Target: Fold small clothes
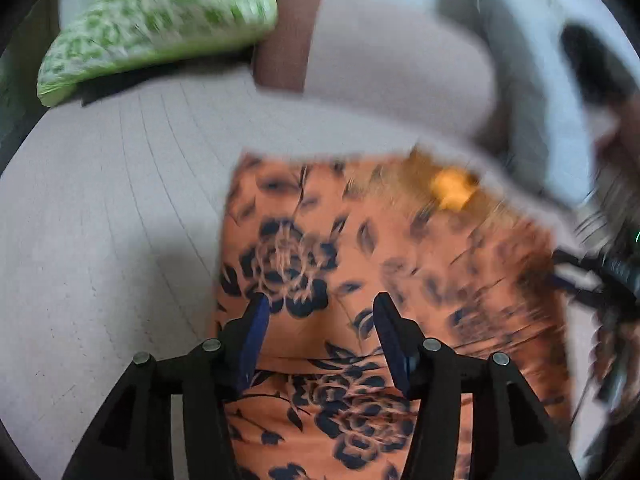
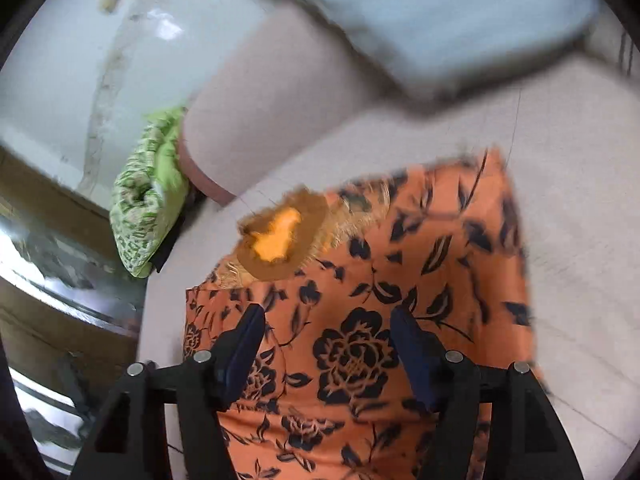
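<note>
An orange garment with dark navy flowers (image 1: 360, 264) lies spread on a pale lilac mattress (image 1: 112, 208). It has a brown and yellow patch (image 1: 452, 190) near its far edge. My left gripper (image 1: 320, 308) is open, its blue-padded jaws wide apart just above the cloth with nothing between them. In the right wrist view the same garment (image 2: 380, 280) and patch (image 2: 278, 240) show. My right gripper (image 2: 326, 318) is open over the cloth and holds nothing. The other gripper shows blurred at the left wrist view's right edge (image 1: 608, 272).
A green and white patterned pillow (image 1: 160, 20) (image 2: 146, 196) lies at the mattress's far end beside a lilac bolster with a brown end (image 1: 380, 64) (image 2: 272, 104). A wall is behind, and a wooden bed edge (image 2: 48, 240) shows at left.
</note>
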The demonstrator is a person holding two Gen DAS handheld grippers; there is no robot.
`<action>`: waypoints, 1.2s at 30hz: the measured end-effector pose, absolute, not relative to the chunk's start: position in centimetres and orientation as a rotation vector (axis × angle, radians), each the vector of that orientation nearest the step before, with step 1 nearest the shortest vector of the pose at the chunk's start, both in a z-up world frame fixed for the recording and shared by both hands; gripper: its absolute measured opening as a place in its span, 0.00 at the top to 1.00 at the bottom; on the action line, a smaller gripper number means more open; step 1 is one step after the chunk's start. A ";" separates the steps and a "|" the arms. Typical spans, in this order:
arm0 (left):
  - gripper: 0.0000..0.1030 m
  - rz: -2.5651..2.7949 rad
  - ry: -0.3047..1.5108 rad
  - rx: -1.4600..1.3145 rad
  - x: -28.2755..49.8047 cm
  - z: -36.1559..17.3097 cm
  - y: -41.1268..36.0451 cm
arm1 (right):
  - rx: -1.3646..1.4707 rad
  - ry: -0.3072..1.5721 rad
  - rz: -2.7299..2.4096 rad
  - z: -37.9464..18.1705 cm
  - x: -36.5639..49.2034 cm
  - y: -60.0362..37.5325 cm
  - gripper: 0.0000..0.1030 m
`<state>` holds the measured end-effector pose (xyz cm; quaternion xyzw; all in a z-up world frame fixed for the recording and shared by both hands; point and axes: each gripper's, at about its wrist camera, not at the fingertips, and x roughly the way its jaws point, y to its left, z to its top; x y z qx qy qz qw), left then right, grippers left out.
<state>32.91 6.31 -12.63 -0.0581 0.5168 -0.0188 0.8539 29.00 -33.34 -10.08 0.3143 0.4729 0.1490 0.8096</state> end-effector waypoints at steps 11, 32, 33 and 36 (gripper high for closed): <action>0.43 0.038 1.103 -0.044 33.5 -15.2 5.9 | 0.585 1.098 0.178 -12.9 30.4 -33.1 0.39; 0.26 0.004 0.847 -0.200 18.6 -4.3 8.1 | 0.351 0.636 0.115 4.6 11.1 -30.9 0.23; 0.23 0.010 0.821 -0.202 17.2 -3.4 7.7 | 0.301 0.586 0.109 6.1 8.0 -30.5 0.23; 0.22 -0.022 0.770 -0.207 13.2 -1.6 7.3 | 0.196 0.531 0.084 8.5 2.1 -30.2 0.23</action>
